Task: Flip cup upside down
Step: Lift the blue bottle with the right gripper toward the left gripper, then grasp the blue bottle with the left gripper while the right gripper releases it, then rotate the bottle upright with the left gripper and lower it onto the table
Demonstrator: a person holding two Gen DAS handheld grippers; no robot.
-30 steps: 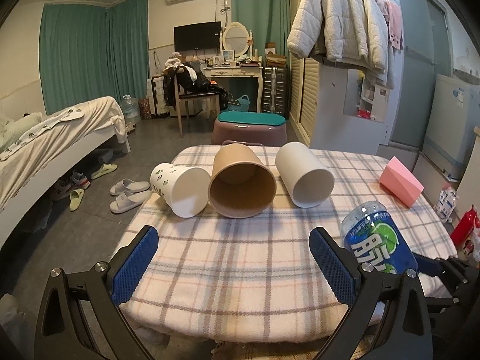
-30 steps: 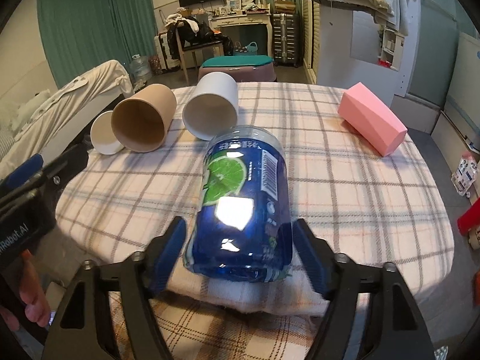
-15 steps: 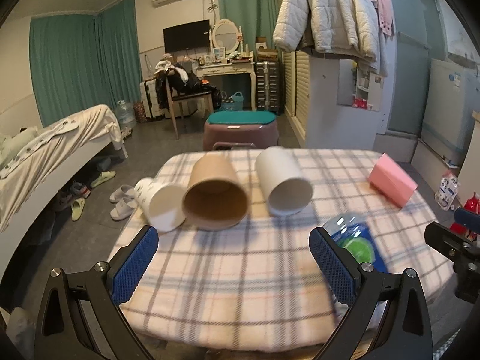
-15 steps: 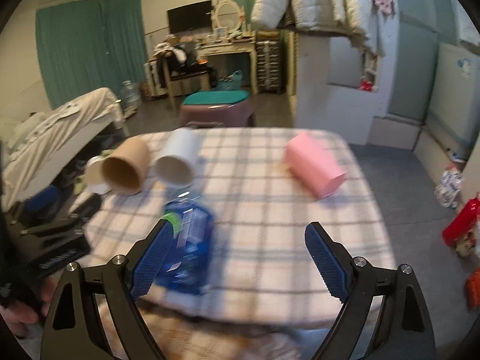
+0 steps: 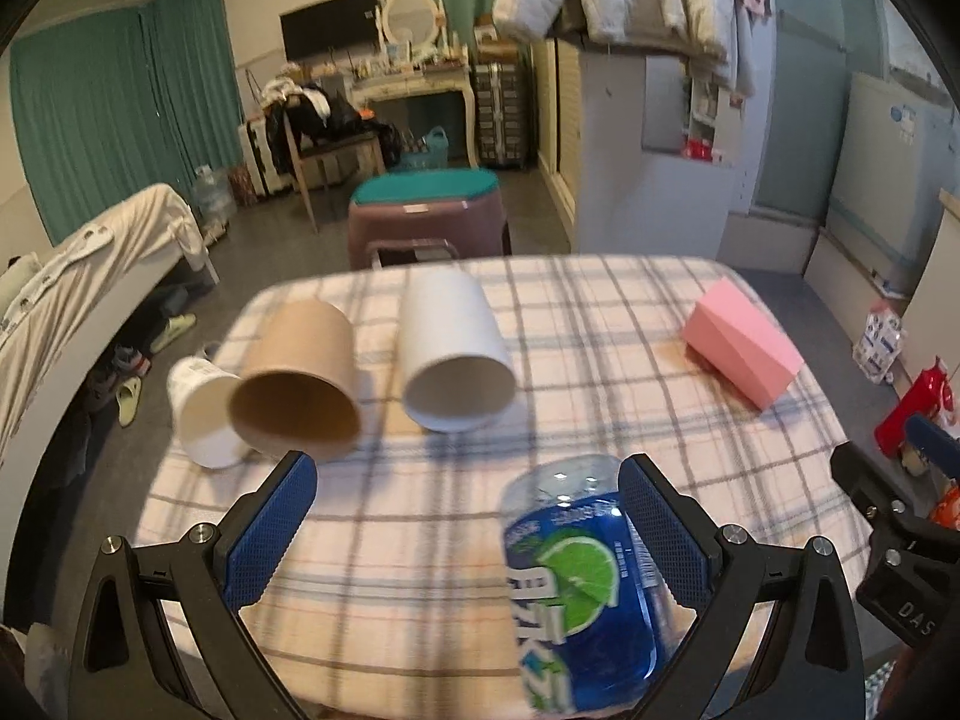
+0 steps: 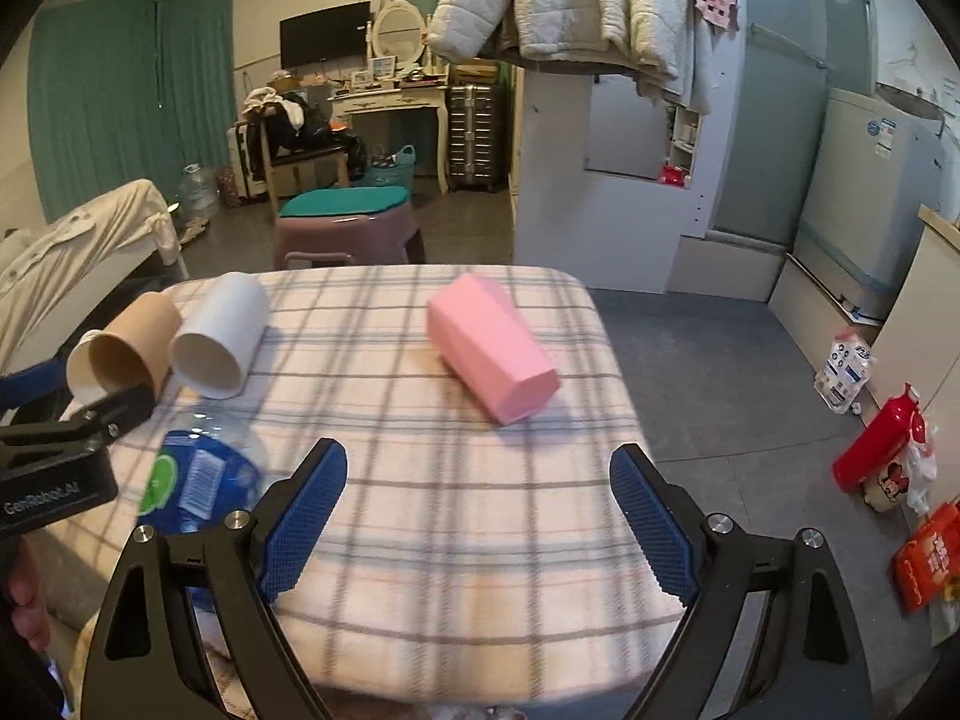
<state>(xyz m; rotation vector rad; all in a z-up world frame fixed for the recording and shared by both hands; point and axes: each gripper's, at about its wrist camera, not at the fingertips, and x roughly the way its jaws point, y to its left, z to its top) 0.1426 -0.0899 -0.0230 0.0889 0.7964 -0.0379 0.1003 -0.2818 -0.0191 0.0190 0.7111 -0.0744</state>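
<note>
Several cups lie on their sides on the plaid-covered table (image 5: 600, 330). A small white printed cup (image 5: 201, 414), a brown cup (image 5: 300, 384) and a white cup (image 5: 453, 354) lie at the left, mouths toward me. A pink faceted cup (image 5: 741, 348) lies at the right, also in the right wrist view (image 6: 489, 354). A blue-labelled clear bottle (image 5: 585, 588) lies near the front edge. My left gripper (image 5: 468, 534) is open, above the front of the table, its right finger in front of the bottle. My right gripper (image 6: 477, 522) is open and empty, facing the pink cup.
A purple stool with a teal cushion (image 5: 426, 216) stands behind the table. A bed (image 5: 78, 276) and slippers are at the left. A red bottle (image 6: 879, 441) and packets lie on the floor at the right. A jacket (image 6: 570, 6) hangs overhead.
My right gripper let go of the blue bottle, opened wide, drew back and swung right toward the pink cup. The bottle now lies on the table. My left gripper rose and shifted right.
</note>
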